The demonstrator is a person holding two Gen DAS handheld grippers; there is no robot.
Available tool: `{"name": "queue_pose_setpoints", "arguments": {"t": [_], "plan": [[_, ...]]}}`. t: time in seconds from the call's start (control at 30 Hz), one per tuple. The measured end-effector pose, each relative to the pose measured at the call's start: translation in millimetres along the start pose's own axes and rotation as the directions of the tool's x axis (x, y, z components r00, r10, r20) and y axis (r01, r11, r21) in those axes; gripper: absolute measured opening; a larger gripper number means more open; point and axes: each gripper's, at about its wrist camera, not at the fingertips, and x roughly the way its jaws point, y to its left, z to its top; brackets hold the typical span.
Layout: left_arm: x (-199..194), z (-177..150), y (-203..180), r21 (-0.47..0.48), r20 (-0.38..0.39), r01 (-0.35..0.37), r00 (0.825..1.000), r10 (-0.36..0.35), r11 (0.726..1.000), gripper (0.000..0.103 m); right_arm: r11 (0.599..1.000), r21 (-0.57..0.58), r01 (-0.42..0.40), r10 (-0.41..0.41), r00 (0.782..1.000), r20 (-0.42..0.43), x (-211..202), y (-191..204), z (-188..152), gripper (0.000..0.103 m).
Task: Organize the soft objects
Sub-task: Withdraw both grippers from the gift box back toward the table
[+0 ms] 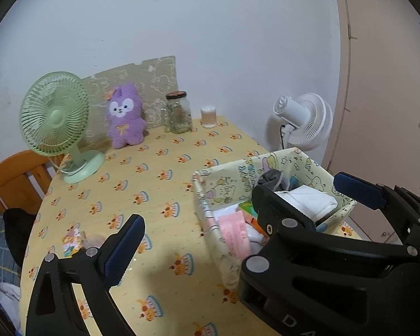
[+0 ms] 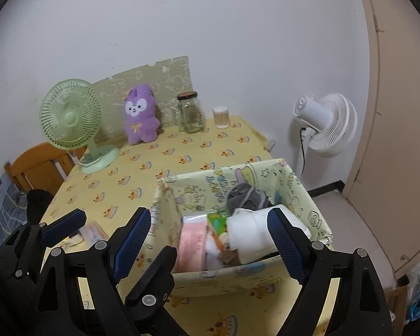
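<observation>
A cartoon-print fabric box (image 2: 238,275) stands on the yellow tablecloth. It holds a pink packet (image 2: 193,240), a green packet (image 2: 218,221), a rolled white cloth (image 2: 252,235) and a grey cloth (image 2: 246,196). My right gripper (image 2: 210,215) hangs open over the box's near side, touching nothing. My left gripper (image 1: 210,224) is open and empty just left of it; its right finger (image 2: 154,274) reaches between the right gripper's fingers. In the left wrist view the right gripper's body hides that finger. A small pastel packet (image 1: 72,240) lies left of the box. A purple plush (image 1: 126,114) sits by the wall.
A green desk fan (image 1: 56,120) stands at the table's back left. A glass jar (image 1: 178,112) and a swab container (image 1: 209,116) stand by the wall. A white floor fan (image 2: 327,124) is beyond the table's right edge. A wooden chair (image 1: 14,179) is at the left.
</observation>
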Motion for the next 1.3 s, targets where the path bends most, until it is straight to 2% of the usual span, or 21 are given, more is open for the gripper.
{"name": "queue_pose_setpoints", "arguments": {"t": [0.3, 0.63, 0.87, 1.0, 1.3], "plan": [[-22, -8, 23, -0.034, 0.037, -0.021, 0.999, 0.022, 0.999, 0.103, 0.999, -0.019, 0.041, -0.04, 0.998, 0.037, -20, 31, -3, 0.096], [-43, -16, 50, -0.059, 0.064, -0.042, 0.997, 0.046, 0.997, 0.103, 0.995, -0.09, 0.048, -0.038, 0.993, 0.111, -38, 64, -5, 0.103], [-57, -19, 70, -0.071, 0.093, -0.085, 0.991, 0.092, 0.994, 0.103, 0.993, -0.111, -0.031, 0.043, 0.994, 0.105, -39, 86, -3, 0.103], [-60, -21, 81, -0.071, 0.09, -0.103, 0.99, 0.11, 0.992, 0.103, 0.991, -0.127, -0.042, 0.061, 0.987, 0.15, -42, 99, -6, 0.103], [-62, -31, 102, -0.094, 0.095, -0.126, 0.986, 0.135, 0.988, 0.103, 0.986, -0.136, -0.096, 0.111, 0.988, 0.104, -32, 121, -10, 0.103]]}}
